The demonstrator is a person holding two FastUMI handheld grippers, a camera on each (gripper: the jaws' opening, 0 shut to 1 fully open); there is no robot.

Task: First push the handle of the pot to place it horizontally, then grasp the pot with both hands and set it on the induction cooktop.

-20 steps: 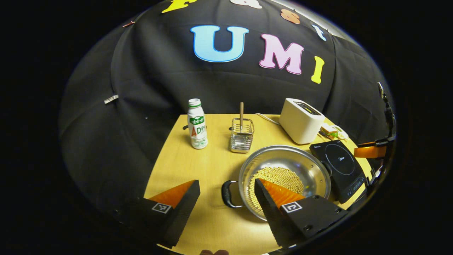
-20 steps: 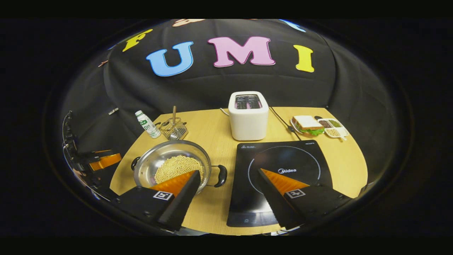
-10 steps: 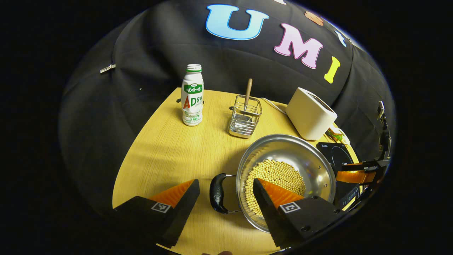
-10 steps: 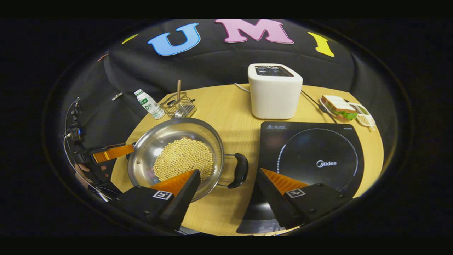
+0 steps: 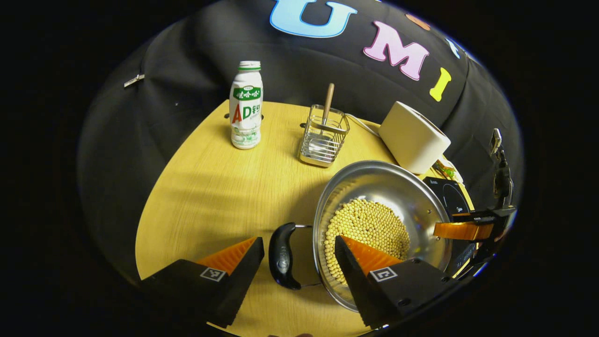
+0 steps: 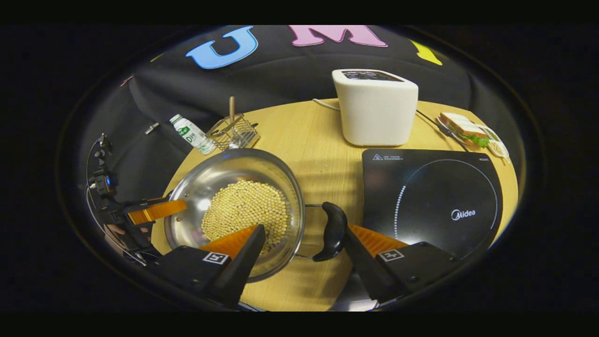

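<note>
A steel pot [image 5: 374, 185] holding soybeans stands on the wooden table, left of the black induction cooktop [image 6: 430, 201]. Its two black handles point left and right. My left gripper [image 5: 298, 243] is open, with the pot's left handle [image 5: 282, 255] between its fingers, untouched. My right gripper [image 6: 304, 230] is open too, astride the pot [image 6: 224, 171] rim and the right handle [image 6: 331, 231], which lies close to the right finger. In the left gripper view, one of the right gripper's fingers [image 5: 461, 230] shows at the pot's far side.
A white drink bottle [image 5: 245, 105] and a wire cutlery basket [image 5: 324, 135] stand behind the pot. A white toaster [image 6: 378, 107] sits behind the cooktop, with a sandwich plate [image 6: 468, 128] to its right. Bare table [image 5: 210, 187] lies left of the pot.
Both grippers have come forward and down toward the pot. Each handle, earlier ahead of the fingers, now lies between them. The pot has not moved.
</note>
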